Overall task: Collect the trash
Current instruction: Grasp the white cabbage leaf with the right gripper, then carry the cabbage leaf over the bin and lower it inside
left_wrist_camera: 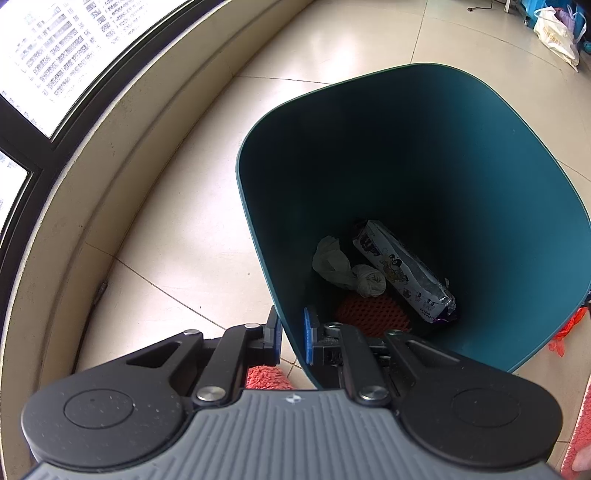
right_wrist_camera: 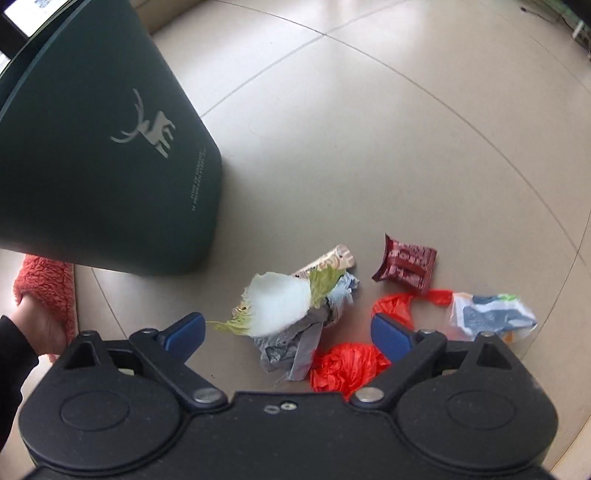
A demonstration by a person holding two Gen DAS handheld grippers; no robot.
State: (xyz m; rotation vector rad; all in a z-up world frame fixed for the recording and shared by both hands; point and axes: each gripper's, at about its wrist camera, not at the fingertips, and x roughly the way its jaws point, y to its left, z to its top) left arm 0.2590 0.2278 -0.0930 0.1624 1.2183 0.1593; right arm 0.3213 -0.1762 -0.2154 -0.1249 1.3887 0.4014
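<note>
My left gripper (left_wrist_camera: 293, 326) is shut on the near wall of a dark teal trash bin (left_wrist_camera: 424, 155), which is tilted. Inside the bin lie a printed wrapper (left_wrist_camera: 402, 273), a crumpled tissue (left_wrist_camera: 347, 271) and an orange foam net (left_wrist_camera: 373, 312). My right gripper (right_wrist_camera: 288, 324) stands open, pointing down over a pile of litter on the floor beside the bin (right_wrist_camera: 92, 166). Between its fingers lie a cabbage leaf (right_wrist_camera: 277, 302) and grey crumpled paper (right_wrist_camera: 295, 350). Around them are a red plastic bag (right_wrist_camera: 347, 365), a dark red snack wrapper (right_wrist_camera: 406, 264), a beige wrapper (right_wrist_camera: 332, 258) and a blue-white packet (right_wrist_camera: 487, 314).
A person's foot in an orange fluffy slipper (right_wrist_camera: 48, 291) stands left of the right gripper, by the bin's base. A window (left_wrist_camera: 37, 55) with a raised ledge (left_wrist_camera: 110, 155) runs along the left. A white bag (left_wrist_camera: 554, 33) stands far off on the tiled floor (right_wrist_camera: 406, 129).
</note>
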